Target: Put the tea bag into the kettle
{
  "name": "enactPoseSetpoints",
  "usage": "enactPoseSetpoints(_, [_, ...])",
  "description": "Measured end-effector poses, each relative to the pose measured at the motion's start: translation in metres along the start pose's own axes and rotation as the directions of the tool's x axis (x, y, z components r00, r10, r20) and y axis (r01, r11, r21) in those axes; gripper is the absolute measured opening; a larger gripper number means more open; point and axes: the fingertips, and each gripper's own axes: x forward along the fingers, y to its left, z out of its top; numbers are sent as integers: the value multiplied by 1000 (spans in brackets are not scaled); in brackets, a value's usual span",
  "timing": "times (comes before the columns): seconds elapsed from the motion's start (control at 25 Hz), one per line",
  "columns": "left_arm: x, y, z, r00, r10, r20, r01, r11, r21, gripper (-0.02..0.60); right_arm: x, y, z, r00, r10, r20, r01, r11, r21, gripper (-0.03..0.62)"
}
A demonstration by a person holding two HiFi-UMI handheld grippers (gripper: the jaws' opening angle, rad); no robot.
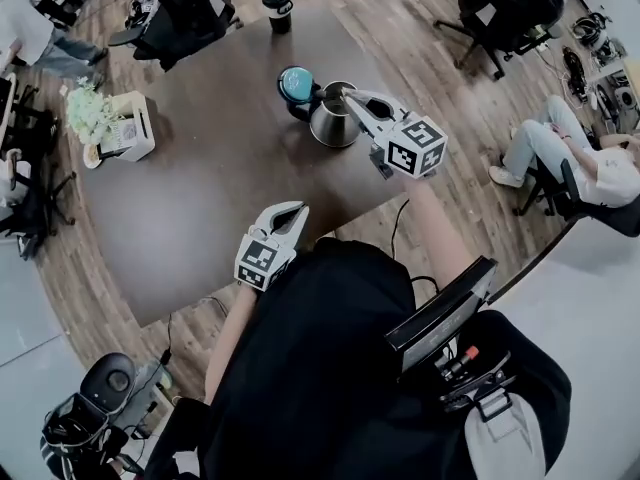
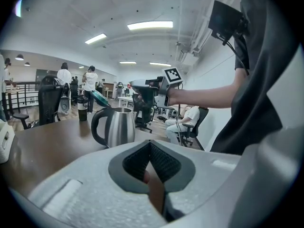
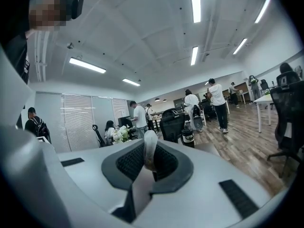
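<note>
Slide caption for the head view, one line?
Right gripper, shut on the tea bag, held over the open kettle on the brown table; left gripper shut near the table's edge.

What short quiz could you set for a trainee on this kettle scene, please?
1. True or false: the lid of the kettle is closed.
2. What does the right gripper hold between its jaws? A: a spoon. B: the tea bag. C: nothing.
3. Which gripper sits at the near edge of the table, away from the kettle?

Key
1. False: the lid stands open.
2. B.
3. The left gripper, its jaws together with nothing in them.
</note>
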Motion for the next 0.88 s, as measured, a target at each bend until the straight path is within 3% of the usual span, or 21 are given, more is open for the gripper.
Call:
enactPoseSetpoints(0.2, [-3, 1, -2, 1000, 3, -20, -3, 1000, 3, 2, 8, -8, 1, 1000, 3, -30, -4, 1000, -23, 35])
enactPoseSetpoints(0.56, [-11, 21, -9, 999, 26, -26, -26, 1000, -10, 2, 28, -24, -30, 983, -20, -185, 14, 999, -34, 35])
enactPoseSetpoints(0.88, [-12, 38, -10, 999, 32, -18, -32, 999, -26, 2, 50, -40, -65, 955, -31, -294, 53, 996, 69, 35])
